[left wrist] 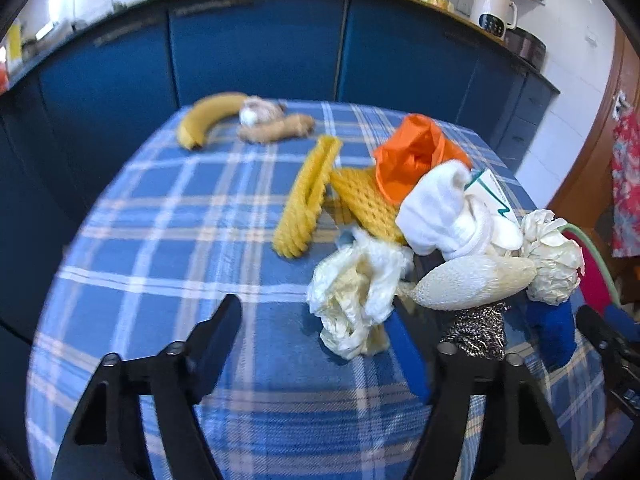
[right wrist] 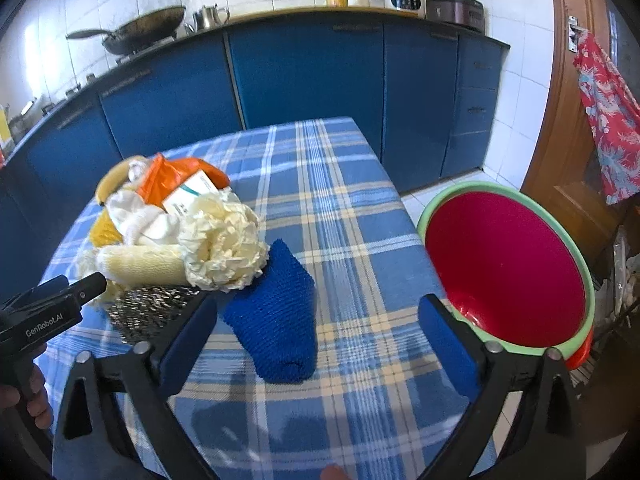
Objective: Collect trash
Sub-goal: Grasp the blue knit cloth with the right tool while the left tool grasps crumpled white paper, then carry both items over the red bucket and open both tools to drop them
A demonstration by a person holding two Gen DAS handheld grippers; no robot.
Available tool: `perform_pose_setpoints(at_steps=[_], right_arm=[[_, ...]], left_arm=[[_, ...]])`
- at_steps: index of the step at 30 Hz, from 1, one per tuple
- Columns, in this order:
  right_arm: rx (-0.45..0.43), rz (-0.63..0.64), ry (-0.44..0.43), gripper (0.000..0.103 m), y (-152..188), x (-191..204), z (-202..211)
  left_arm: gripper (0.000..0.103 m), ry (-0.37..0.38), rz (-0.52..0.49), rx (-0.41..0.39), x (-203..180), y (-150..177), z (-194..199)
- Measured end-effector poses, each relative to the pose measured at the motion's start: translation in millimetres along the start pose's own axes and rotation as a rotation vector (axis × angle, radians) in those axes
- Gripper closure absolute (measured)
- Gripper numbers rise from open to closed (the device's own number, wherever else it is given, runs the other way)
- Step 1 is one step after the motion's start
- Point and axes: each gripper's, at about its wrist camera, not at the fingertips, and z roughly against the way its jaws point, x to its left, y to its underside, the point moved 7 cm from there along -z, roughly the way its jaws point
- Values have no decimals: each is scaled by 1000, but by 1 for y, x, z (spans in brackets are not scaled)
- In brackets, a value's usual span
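Currently listed: left gripper (left wrist: 316,344), jaws spread and empty, aimed at a crumpled cream bag (left wrist: 356,300) near its right finger, probably the next pick. Right gripper (right wrist: 316,344), jaws spread, holds nothing; a blue mesh sleeve (right wrist: 276,316) lies between them on the checked tablecloth (right wrist: 352,208). Trash is heaped at ten o'clock in the right view. Only that view shows the red basin (right wrist: 508,268) at three o'clock, seemingly the collecting bin; only the left shows the banana (left wrist: 208,118) at eleven.
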Motion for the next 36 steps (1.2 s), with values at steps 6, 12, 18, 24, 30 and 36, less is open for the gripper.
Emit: perform_pose_setpoints(at_steps=[6, 12, 18, 24, 30, 36], right_arm=[[67, -6, 17, 28, 2, 5, -20], [120, -6, -17, 48, 11, 12, -32], [133, -11, -91, 73, 15, 19, -33], [102, 5, -138, 82, 18, 20, -12], [59, 35, -175, 82, 21, 20, 16], [5, 42, -198, 82, 19, 17, 44]], left_arm=[[55, 129, -9, 45, -9, 2, -12], [75, 205, 14, 46, -13, 4, -11], [80, 199, 48, 25, -7, 7, 0], [80, 174, 58, -14, -4, 9, 25], [80, 162, 51, -59, -7, 10, 53], [80, 165, 39, -99, -13, 9, 75]])
